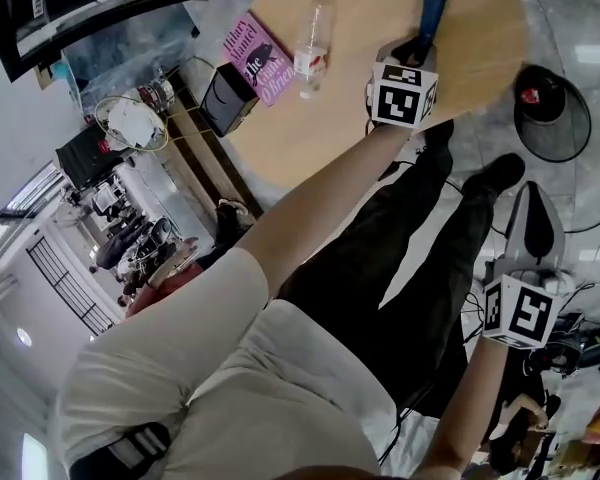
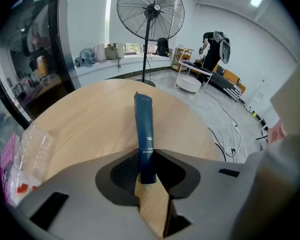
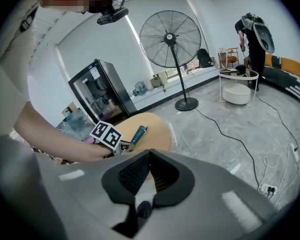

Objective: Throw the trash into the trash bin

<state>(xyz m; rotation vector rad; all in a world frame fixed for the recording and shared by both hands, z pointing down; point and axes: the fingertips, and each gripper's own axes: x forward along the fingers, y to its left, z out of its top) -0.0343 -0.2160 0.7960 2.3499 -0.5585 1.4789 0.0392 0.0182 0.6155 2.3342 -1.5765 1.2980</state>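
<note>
gripping near end of dark blue slim flat packet [image 2: 144, 129], left gripper [image 2: 148, 156] clamps it between pads; rest of packet stretches away from jaws over round light wooden table [image 2: 90, 119]. right gripper [image 3: 149, 154] pinched closed, empty, well apart from packet.

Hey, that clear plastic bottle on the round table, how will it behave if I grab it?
The bottle looks empty, so probably light. Its thin clear wall likely dents under the jaws. Round-bodied, it may roll if nudged.
</note>
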